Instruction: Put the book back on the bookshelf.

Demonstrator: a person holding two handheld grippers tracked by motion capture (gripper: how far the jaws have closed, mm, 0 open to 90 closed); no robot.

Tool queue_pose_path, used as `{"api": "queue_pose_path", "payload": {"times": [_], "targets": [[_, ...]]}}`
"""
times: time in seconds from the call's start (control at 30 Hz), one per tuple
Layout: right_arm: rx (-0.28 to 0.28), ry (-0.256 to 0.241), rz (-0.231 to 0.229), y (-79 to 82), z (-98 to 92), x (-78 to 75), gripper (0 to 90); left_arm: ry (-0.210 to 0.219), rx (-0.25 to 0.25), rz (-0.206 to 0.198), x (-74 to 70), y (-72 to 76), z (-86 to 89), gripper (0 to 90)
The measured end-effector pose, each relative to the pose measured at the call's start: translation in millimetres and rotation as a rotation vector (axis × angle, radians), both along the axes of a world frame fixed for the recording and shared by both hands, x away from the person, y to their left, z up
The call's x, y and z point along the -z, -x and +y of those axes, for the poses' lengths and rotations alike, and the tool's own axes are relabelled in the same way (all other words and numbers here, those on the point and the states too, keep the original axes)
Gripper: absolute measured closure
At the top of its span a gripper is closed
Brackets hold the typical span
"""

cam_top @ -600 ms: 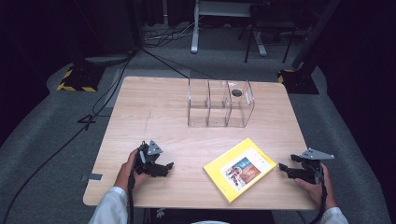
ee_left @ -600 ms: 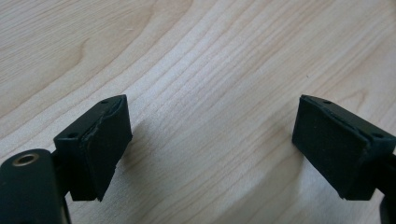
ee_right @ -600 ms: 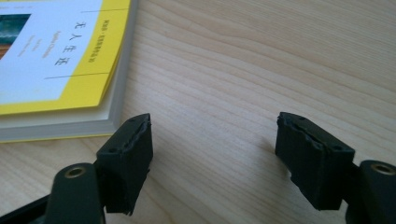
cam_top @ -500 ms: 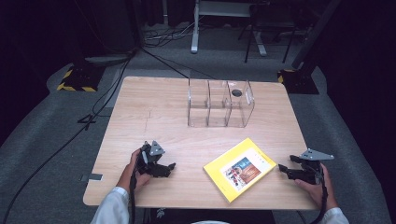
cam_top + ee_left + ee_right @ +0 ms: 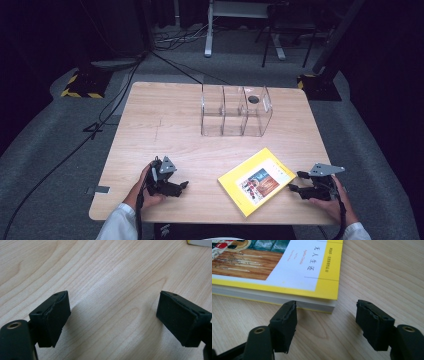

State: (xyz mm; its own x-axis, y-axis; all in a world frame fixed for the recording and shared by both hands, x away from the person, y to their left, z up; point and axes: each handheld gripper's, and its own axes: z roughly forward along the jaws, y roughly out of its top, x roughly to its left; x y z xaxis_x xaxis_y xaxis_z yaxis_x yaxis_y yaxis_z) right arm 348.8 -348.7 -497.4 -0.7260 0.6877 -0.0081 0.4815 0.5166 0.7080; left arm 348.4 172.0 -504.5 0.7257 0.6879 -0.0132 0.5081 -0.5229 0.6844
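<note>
The yellow book (image 5: 256, 180) lies flat on the tabletop (image 5: 165, 120). The right gripper (image 5: 325, 325), fingers spread, stands low at its corner; pushing could slide it. The left gripper (image 5: 112, 317) is also spread, empty.

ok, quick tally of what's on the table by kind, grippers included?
book: 1 (yellow cover)
clear organizer: 1 (three compartments)
grippers: 2, left gripper and right gripper, both open and resting on the table
Total: 4
</note>
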Motion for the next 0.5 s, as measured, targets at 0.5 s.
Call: {"api": "queue_pose_path", "payload": {"times": [0.5], "targets": [[0.075, 0.044, -0.013, -28.2, 34.3, -4.1, 39.9, 0.002, 0.102, 0.001, 0.0, 4.6, -29.4, 12.2]]}}
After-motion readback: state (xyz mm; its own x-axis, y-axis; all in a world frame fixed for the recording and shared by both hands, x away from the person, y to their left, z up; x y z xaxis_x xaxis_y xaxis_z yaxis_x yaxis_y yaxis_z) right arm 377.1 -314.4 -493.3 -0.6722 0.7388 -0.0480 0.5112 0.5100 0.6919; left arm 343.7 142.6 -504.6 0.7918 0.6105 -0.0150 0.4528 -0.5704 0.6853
